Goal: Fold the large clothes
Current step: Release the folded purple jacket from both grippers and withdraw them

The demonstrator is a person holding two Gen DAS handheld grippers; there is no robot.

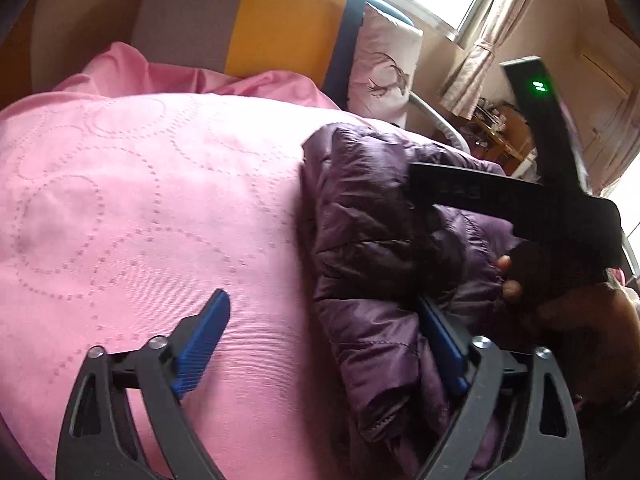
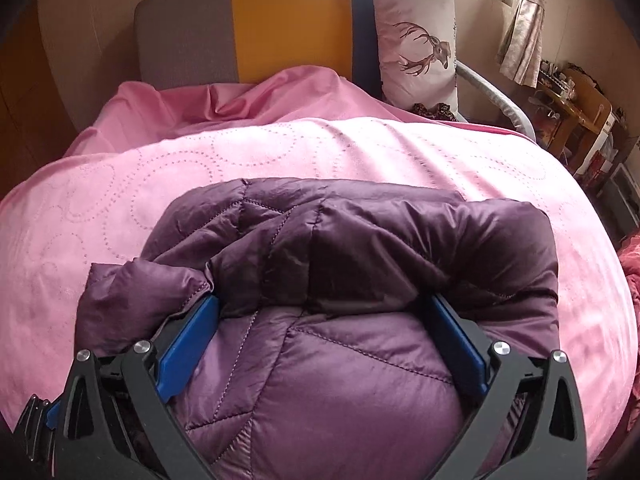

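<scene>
Nearest in the right wrist view, right gripper spread wide, blue fingers pressed down on either side of the puffy fold of the purple down jacket, likely pinning the bulk flat so the fold holds; nothing pinched between them. In the left wrist view, left gripper likewise spread open, one finger over bare pink bedspread at 8 o'clock, the other tucked against the jacket edge at 4 o'clock, apparently steadying that side. Jacket bunched mid-bed. Farther off, at 12 o'clock, headboard and deer-print pillow.
</scene>
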